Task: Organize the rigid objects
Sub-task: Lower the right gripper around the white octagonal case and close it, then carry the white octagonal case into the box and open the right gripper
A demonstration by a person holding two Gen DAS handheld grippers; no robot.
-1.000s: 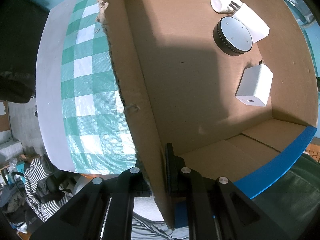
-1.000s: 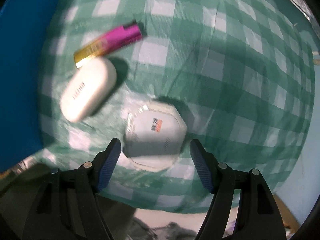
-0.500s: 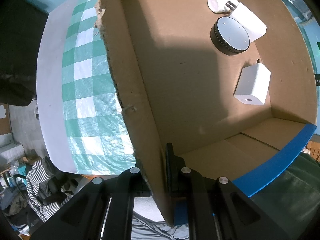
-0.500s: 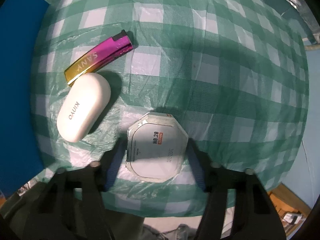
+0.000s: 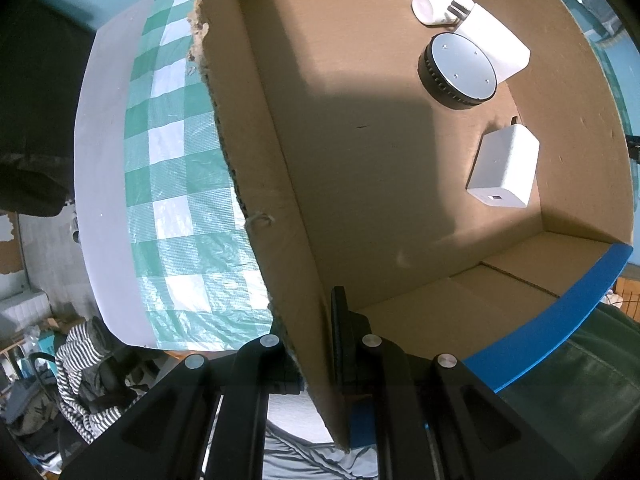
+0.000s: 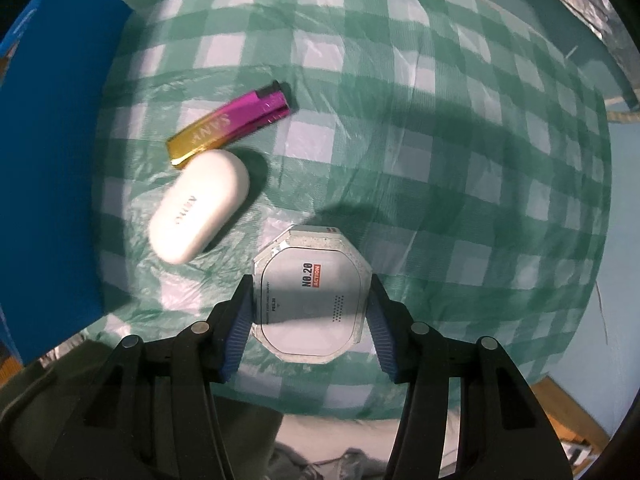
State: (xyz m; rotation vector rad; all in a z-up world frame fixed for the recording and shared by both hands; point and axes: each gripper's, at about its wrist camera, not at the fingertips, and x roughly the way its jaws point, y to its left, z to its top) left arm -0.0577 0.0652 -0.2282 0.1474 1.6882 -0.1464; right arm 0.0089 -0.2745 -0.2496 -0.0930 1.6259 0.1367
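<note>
Right gripper [image 6: 310,312] is pinching the tin [image 6: 310,294] by its sides, just off the cloth [image 6: 440,140] imo. Left gripper [image 5: 316,344] is clamping the box [image 5: 256,160] wall (steadying it, prob). Next it's needing a carry over the wall w/o slipping; lighter [image 6: 230,128] and case [image 6: 200,206] are waiting.

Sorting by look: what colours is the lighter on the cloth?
Magenta fading to gold on the lighter, best seen in the right wrist view.

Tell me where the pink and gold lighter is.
Right wrist view, upper left: the lighter lies on the checked cloth, just above the white oval case and right of the blue box.
</note>
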